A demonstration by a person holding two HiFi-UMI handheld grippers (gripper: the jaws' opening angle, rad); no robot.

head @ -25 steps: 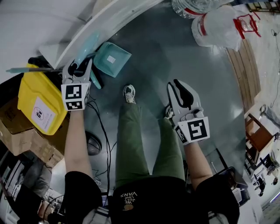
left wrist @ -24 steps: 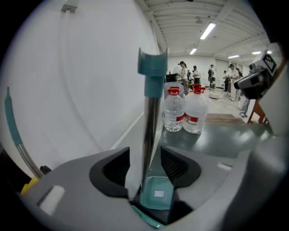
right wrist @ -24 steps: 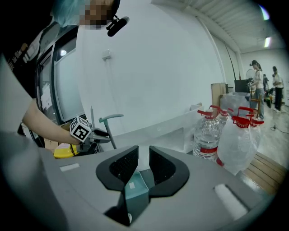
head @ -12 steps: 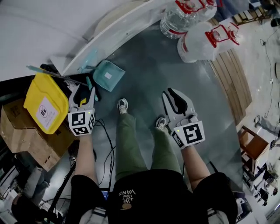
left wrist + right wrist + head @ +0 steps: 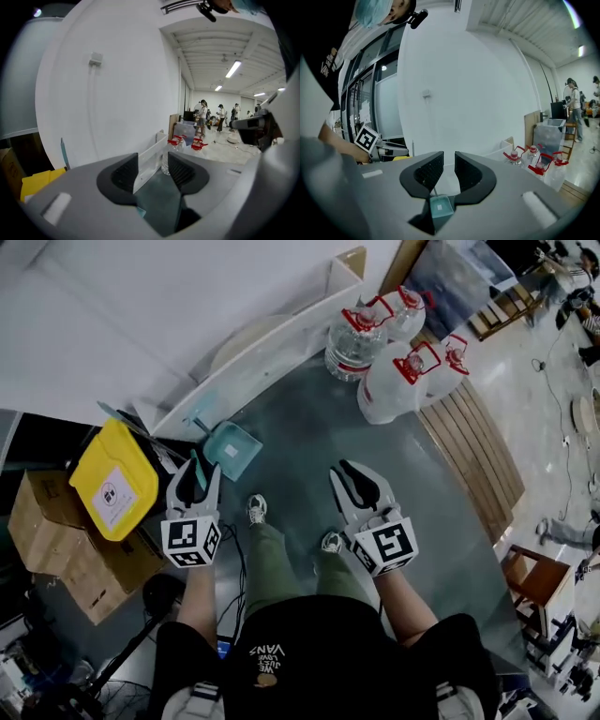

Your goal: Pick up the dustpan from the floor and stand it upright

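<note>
The teal dustpan (image 5: 232, 448) rests on the grey floor with its handle (image 5: 201, 423) slanting up toward the white board. It shows small and far below between the jaws as the dustpan (image 5: 439, 205) in the right gripper view. My left gripper (image 5: 197, 474) hangs well above the floor, nearer me than the pan and apart from it. Its jaws have just been opening and are open, with nothing between them, as the left gripper (image 5: 152, 161) in its own view shows. My right gripper (image 5: 351, 476) is raised at the right. The right gripper (image 5: 449, 164) keeps a narrow empty gap.
A yellow bin (image 5: 112, 482) and cardboard boxes (image 5: 56, 540) stand at the left. A long white board (image 5: 258, 362) leans along the wall. Water jugs (image 5: 394, 381) and a wooden pallet (image 5: 469, 446) lie at the right. My feet (image 5: 256, 510) and cables are below.
Both grippers have risen away from the floor. The left one has drawn back from the dustpan's handle, and the pan stays by the white board. The head view now takes in more of the room.
</note>
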